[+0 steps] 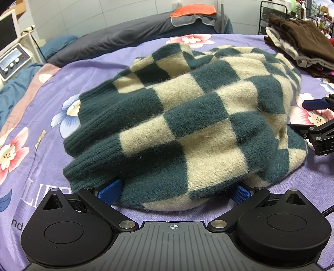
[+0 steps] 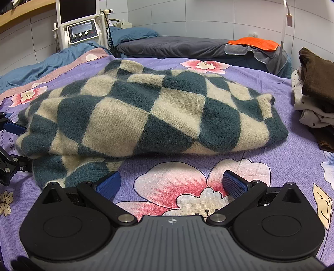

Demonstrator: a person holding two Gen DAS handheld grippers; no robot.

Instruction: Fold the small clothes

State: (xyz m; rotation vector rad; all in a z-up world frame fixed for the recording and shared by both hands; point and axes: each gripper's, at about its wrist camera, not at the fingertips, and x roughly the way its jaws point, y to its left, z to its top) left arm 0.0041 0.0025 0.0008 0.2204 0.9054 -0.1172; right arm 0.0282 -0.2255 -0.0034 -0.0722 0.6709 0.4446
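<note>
A green-and-cream checkered sweater [image 1: 187, 108] lies folded in a thick bundle on the purple flowered bedspread [image 1: 37, 158]. My left gripper [image 1: 176, 189] is open and wide, and the sweater's near edge lies between its blue fingers [image 1: 110, 189], partly covering them. In the right wrist view the sweater [image 2: 146, 112] lies ahead and to the left. My right gripper [image 2: 171, 180] is open over a pink flower print, with nothing between its pads [image 2: 234, 183]. It is beside the sweater's right side, apart from it. Each gripper shows at the edge of the other's view: the right gripper [image 1: 309, 115] and the left gripper [image 2: 14, 143].
A pile of folded brown and white dotted clothes [image 2: 313, 93] sits at the bed's right edge. Behind are a grey couch with an orange towel [image 2: 254, 42], a white machine with a screen [image 2: 81, 29] and a black wire rack [image 1: 271, 16]. Blue bedding [image 2: 41, 64] lies far left.
</note>
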